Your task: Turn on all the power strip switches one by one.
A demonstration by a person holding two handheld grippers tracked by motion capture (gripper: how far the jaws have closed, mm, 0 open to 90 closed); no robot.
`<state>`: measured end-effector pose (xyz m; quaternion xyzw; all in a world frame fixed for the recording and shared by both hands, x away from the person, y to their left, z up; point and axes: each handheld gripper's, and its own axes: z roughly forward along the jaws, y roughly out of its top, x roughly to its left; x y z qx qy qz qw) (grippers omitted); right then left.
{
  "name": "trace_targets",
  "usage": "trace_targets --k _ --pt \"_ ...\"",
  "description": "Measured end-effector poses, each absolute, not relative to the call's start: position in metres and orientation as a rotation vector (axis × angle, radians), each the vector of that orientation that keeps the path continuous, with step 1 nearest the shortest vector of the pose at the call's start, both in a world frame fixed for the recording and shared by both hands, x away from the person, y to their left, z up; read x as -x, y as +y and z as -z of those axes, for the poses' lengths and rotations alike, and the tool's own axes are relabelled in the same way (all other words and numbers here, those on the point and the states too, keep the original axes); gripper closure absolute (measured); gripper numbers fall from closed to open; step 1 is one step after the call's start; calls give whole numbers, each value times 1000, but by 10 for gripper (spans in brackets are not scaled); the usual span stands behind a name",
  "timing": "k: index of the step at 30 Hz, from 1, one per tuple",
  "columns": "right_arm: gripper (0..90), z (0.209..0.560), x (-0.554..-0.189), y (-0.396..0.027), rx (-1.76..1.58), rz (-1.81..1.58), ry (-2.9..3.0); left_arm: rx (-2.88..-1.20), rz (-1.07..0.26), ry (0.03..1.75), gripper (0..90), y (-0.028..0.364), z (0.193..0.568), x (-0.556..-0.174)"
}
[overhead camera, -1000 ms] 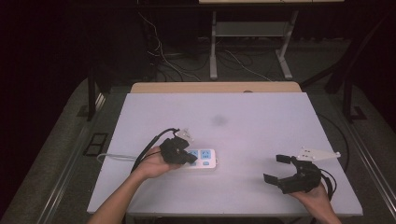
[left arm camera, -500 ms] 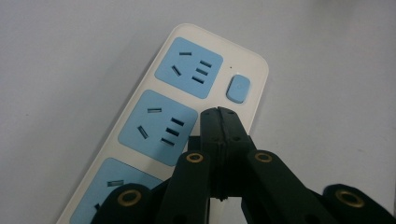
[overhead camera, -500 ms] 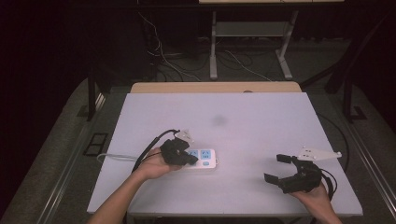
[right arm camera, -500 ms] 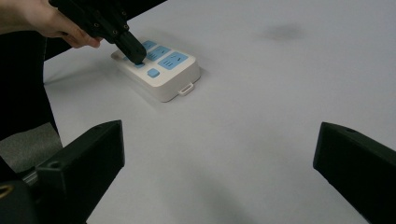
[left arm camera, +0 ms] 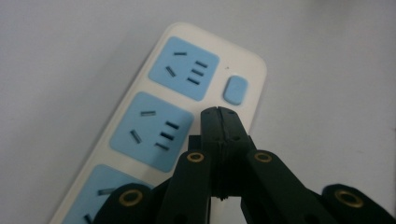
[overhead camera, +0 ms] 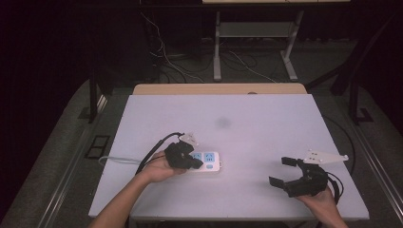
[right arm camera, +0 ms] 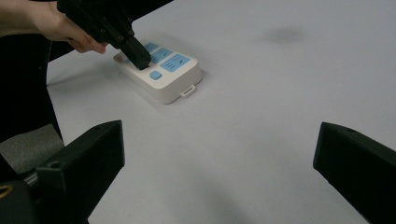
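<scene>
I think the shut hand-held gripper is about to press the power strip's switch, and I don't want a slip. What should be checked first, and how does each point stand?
1. Left hand-held gripper shut, to poke with its tip: ok.
2. Tip lined up with the switch: not ok, it sits just short of it, by the middle socket.
3. Tip touching the power strip: cannot tell.
4. Strip lying flat on the table: ok.
5. Right hand-held gripper open and well away from the strip: ok.
</scene>
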<state>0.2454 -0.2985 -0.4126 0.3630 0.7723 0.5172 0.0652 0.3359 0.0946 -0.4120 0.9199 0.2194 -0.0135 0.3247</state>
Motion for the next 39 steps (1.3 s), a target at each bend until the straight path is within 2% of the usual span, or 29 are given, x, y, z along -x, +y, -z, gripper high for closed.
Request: trace_targets --k 9,18,29,39 --pt "17 412 -246 -299 -1097 -1560 2326 -2403 48 582 900 95 412 -337" --pt "17 413 -246 -299 -1104 -1556 2323 -2425 5 568 898 92 410 -333" --pt "17 413 -247 -301 -1106 -1559 2316 -2438 39 572 896 90 406 -335" --pt "18 412 -247 -302 -1109 -1562 2311 -2438 21 543 895 88 392 -335"
